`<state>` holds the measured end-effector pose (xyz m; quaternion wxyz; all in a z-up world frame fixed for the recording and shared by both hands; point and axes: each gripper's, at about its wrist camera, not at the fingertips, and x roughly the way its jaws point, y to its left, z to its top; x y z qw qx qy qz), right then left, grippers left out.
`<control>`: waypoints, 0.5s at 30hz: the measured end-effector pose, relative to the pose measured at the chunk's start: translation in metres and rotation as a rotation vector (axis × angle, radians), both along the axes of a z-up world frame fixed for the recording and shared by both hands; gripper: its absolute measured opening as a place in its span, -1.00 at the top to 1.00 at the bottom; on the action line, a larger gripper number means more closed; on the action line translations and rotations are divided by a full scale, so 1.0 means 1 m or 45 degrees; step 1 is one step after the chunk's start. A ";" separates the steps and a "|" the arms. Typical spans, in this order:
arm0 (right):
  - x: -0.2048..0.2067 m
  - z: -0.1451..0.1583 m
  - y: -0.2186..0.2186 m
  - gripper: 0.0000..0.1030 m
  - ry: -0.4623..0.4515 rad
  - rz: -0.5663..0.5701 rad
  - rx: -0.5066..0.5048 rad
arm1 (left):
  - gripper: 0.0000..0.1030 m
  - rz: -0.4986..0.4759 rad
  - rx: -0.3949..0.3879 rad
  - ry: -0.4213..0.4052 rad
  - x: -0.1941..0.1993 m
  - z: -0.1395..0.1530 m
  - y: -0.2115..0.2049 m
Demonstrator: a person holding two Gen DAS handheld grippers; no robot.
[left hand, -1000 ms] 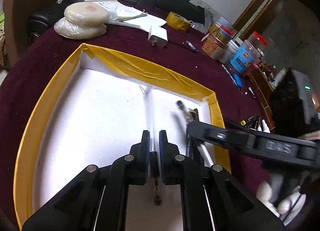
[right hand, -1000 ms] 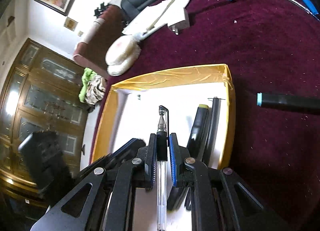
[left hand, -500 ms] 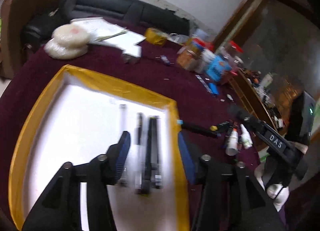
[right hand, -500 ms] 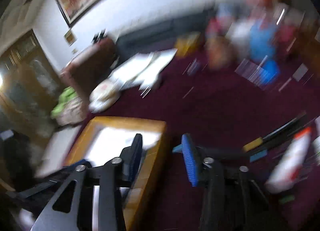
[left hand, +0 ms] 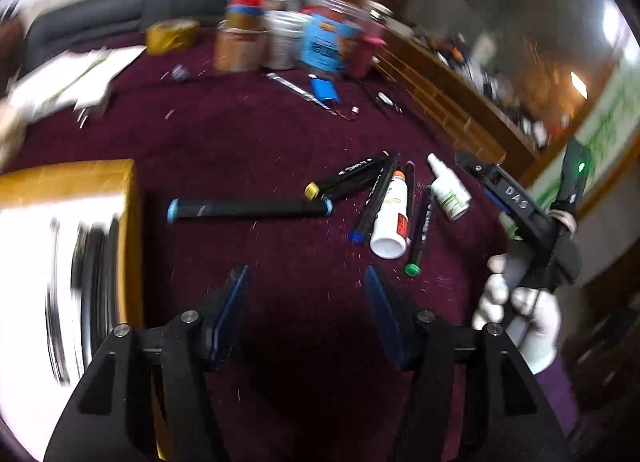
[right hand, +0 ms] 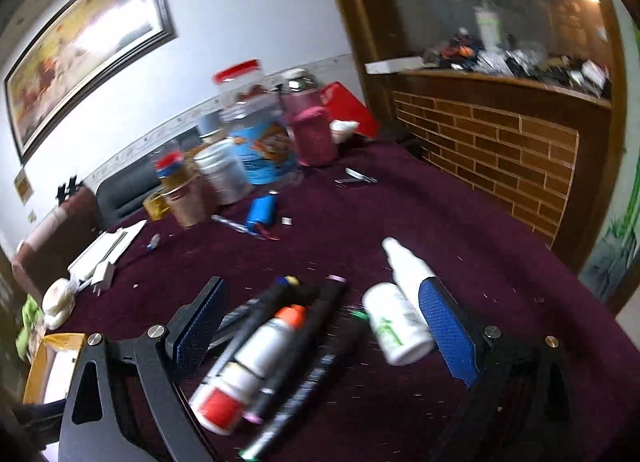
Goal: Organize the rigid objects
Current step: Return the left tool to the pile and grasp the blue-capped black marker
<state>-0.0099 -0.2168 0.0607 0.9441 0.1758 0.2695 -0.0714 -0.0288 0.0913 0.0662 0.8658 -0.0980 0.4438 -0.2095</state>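
While both tools stand over the loose pile, this looks like the reach for the next piece.

Left wrist view, left gripper (left hand: 306,312): released and widening, nothing between the jaws, only maroon cloth (left hand: 248,134) under them; it hangs between the tray and the pile, probably so it can go either way.
Left wrist view, yellow-edged tray (left hand: 132,222): at the left edge of the picture, on the far side of the long marker from the pile; dark pens lie inside, too blurred to count, so it reads as the sorting place.
Left wrist view, long black marker (left hand: 250,209): lies crosswise between tray and pile, apart from the rest, an easy single pick.
Left wrist view, right gripper (left hand: 478,178): held in a white-gloved hand (left hand: 516,310), just right of the pile, aimed at it.

Right wrist view, right gripper (right hand: 320,324): released and spreading wide, likely to straddle something bulky; nothing is pinched.
Right wrist view, orange-capped bottle (right hand: 248,358): lies among dark markers (right hand: 312,346) between the jaws, nearer the left one.
Right wrist view, green-labelled spray bottle (right hand: 396,310): just inside the right jaw; whether it touches, I cannot tell.
Right wrist view, jars (right hand: 240,150): beyond the pile, at the cloth's far side.
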 end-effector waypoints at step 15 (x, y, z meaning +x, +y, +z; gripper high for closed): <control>0.001 -0.020 -0.020 -0.80 0.052 0.129 0.252 | -0.13 -0.468 0.892 -0.193 0.089 -0.055 -0.094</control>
